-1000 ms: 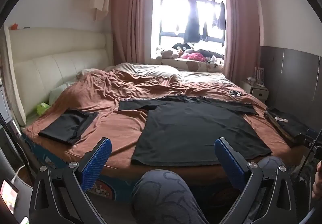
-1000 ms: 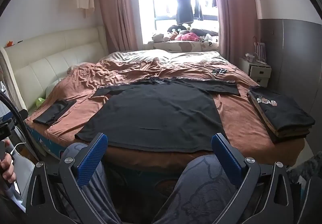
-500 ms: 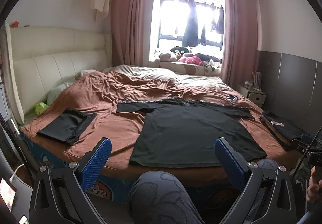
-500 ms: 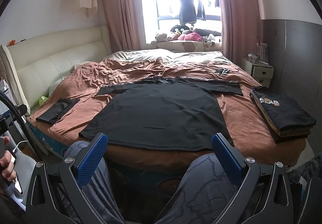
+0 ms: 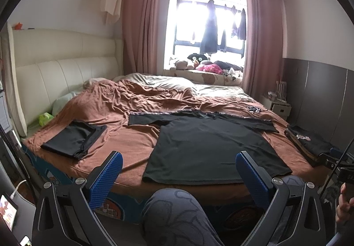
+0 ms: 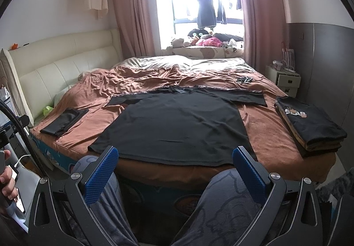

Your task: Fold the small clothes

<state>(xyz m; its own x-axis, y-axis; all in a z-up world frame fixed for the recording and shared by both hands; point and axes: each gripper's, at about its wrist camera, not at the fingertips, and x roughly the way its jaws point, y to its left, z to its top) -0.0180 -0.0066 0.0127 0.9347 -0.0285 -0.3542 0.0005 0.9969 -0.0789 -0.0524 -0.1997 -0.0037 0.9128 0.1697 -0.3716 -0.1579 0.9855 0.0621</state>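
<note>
A wide bed (image 5: 137, 146) fills the middle of both views, covered by a rust-brown blanket (image 5: 132, 102) with a soft, rumpled surface that bunches into ridges toward the upper centre. A cream padded headboard (image 5: 66, 64) with stitched vertical panels runs along the left of the frame. Pink curtains (image 5: 141, 24) hang in long pleats either side of a bright window (image 5: 192, 22) at the top centre, where dark garments dangle on a line.

A black T-shirt (image 5: 210, 144) lies spread flat in the centre of the blanket, matte and smooth, sleeves out to both sides, its hem near the bed's lower edge. A stack of folded clothes (image 6: 309, 126), squared into a neat block with a white print on top, sits at the right edge of the bed. A smaller folded black garment (image 5: 73, 139) rests at the left centre, well apart from the shirt.

The person's knee (image 5: 177, 212) in grey patterned fabric rises at the bottom centre.

The left gripper (image 5: 179, 168) holds its ribbed blue pads (image 5: 106, 179) wide apart, gripping nothing. The right gripper (image 6: 174, 164) is likewise spread wide and empty, low in the frame short of the shirt's hem.
</note>
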